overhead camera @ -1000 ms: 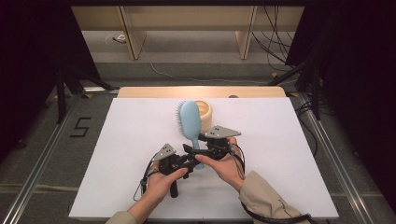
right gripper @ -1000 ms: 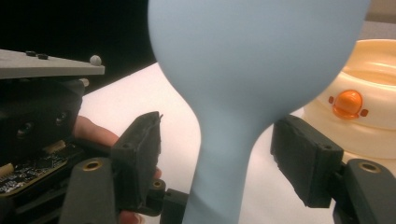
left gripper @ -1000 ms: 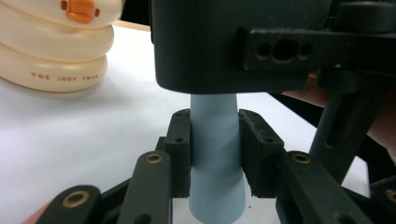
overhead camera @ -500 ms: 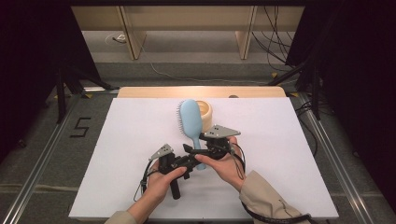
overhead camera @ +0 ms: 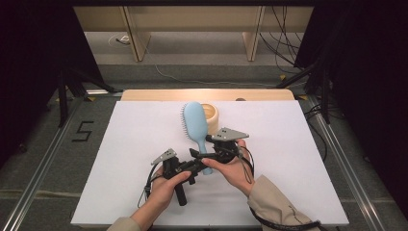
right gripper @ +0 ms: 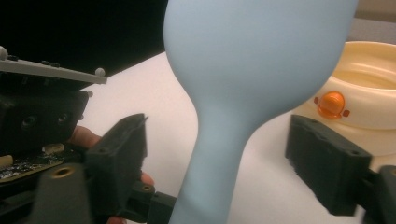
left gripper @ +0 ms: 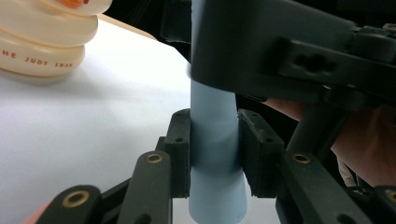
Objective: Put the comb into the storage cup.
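A light blue hairbrush (overhead camera: 197, 126) lies on the white table (overhead camera: 298, 144), its paddle head toward the far edge and its handle pointing back toward the person. The head rests just beside a cream round container (overhead camera: 210, 114) that stands near the middle of the far edge; in the right gripper view an orange button (right gripper: 331, 104) shows on that container's side.

The left gripper (overhead camera: 192, 166), held in the left hand (overhead camera: 161, 190), is clamped on the hairbrush's handle near its end. In the left gripper view both black pads (left gripper: 180, 149) press flat against the two sides of the blue handle.

The right gripper (overhead camera: 211, 144), held in the right hand (overhead camera: 235, 168), sits at the handle a little nearer the head. Its jaws have just been opening: in the right gripper view the neck of the hairbrush stands between the two pads (right gripper: 121, 154), with a clear gap on each side, so they do not touch it.

The two grippers are close together, well inside the table's near edge, about midway between its left and right edges.
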